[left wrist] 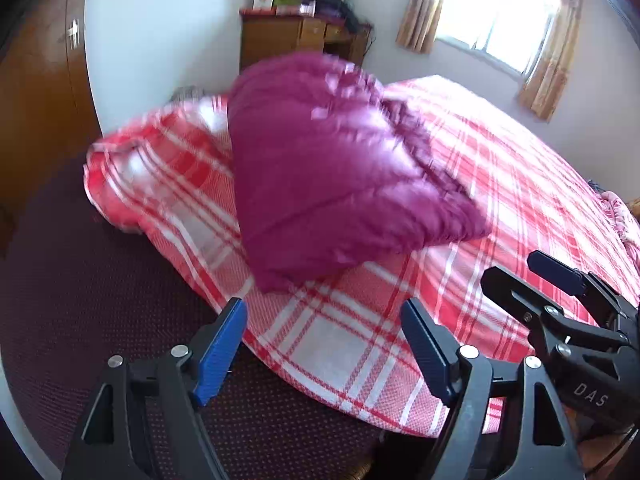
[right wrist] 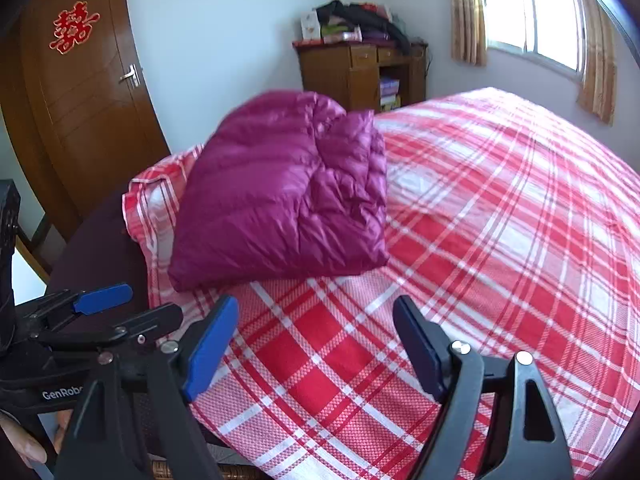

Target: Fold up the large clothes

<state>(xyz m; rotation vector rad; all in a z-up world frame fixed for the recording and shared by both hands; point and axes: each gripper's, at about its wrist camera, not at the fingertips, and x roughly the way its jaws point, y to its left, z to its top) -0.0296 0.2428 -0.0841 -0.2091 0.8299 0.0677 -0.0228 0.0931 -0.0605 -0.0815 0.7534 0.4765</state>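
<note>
Magenta quilted down, a puffy jacket (right wrist: 284, 192), lies folded into a compact bundle near the corner of a bed covered by a red-and-white plaid sheet (right wrist: 480, 240), the bundle resting flat on the cloth with nothing gripping it. Both handheld tools sit clear of it at the near edge of the bed: the left gripper (left wrist: 324, 344) with its blue-padded jaws spread wide and nothing between them, and the right gripper (right wrist: 316, 344) likewise spread and empty over bare plaid. Neither touches the garment. Judging by the tidy shape, with no sleeve or hem trailing loose, the folding of this piece looks finished or very nearly so; at most a final squaring of the bundle appears to remain. No other large garment awaiting folding is visible on the bed. A wooden cabinet (right wrist: 360, 72) piled with items stands by the far wall.
</note>
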